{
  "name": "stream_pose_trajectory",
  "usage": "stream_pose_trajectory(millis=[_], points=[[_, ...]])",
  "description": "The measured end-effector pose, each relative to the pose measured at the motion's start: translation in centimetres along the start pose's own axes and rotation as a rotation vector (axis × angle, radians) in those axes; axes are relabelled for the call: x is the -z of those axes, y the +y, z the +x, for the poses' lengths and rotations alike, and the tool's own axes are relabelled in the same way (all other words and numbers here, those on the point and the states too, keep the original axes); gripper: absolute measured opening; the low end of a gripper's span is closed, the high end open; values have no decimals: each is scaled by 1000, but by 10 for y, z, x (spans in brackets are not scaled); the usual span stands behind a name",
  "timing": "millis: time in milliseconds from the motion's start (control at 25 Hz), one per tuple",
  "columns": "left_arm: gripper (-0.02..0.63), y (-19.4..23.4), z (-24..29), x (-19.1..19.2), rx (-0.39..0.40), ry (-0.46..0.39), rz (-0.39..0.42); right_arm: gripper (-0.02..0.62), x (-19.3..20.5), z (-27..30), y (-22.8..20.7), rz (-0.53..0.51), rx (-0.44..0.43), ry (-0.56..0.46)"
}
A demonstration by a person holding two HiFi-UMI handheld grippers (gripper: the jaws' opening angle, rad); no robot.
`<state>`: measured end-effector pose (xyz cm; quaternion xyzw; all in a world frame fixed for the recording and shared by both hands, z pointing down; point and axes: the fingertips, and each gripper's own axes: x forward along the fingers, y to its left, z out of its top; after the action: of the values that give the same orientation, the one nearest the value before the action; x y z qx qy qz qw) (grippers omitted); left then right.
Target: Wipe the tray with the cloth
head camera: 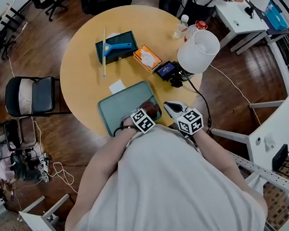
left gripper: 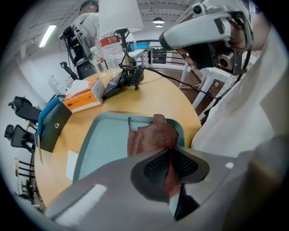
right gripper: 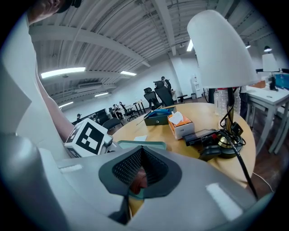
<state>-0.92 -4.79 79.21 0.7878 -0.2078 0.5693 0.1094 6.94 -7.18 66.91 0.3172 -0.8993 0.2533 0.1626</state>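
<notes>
1. The tray (head camera: 120,112) is blue-green and flat, with round corners and a low rim. It sits at the 6 o'clock edge of the round yellow table (head camera: 81,67), right in front of the person.
2. The left gripper (left gripper: 171,164) has its jaws pressed tight on the cloth (left gripper: 151,135). The cloth runs right through between the two dark pads.
3. The right gripper (right gripper: 139,173) has its jaws almost together. A small bit of the red-brown cloth shows in the thin gap, with the tray rim just under it.
4. The cloth is red-brown, soft and crumpled. It is bunched into a thick strip and lies in the tray at the 3 o'clock end in the head view.
5. In the head view the tray's long side runs from about 9 o'clock to 3 o'clock, with the right end tipped a little away from the person. In the left gripper view the cloth's long side runs from 6 o'clock at the jaws to 12 o'clock.
6. A white paper (head camera: 116,86) lies just beside the tray at 12 o'clock. An orange tissue box (head camera: 147,57) is at 1 o'clock, and a white lamp (head camera: 198,51) is at 2 o'clock.
</notes>
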Motion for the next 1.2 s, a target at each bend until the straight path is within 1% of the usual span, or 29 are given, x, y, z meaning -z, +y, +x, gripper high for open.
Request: stream_pose_trajectory(millis=[160, 360, 520, 680, 800, 960, 1080, 1200], points=[[29, -10, 4, 5, 37, 13, -35, 3, 5, -3, -2, 9, 5, 1], [29, -3, -1, -4, 6, -20, -58, 3, 9, -6, 0, 14, 9, 7], [29, -1, 0, -25, -10, -58, -33, 3, 10, -8, 0, 18, 13, 10], [29, -5, 7, -21, -12, -39, 2, 3, 11, -9, -2, 19, 18, 11], [29, -4, 1, -3, -26, -25, 17, 3, 9, -8, -3, 18, 15, 9], [29, -2, -11, 42, -79, 19, 53, 3, 7, 0, 1, 8, -7, 13], [29, 6, -21, 75, -110, 39, 40, 3, 6, 9, 5, -4, -24, 21], [29, 14, -30, 103, -134, 33, 32, 3, 5, 15, 8, -13, -37, 25]])
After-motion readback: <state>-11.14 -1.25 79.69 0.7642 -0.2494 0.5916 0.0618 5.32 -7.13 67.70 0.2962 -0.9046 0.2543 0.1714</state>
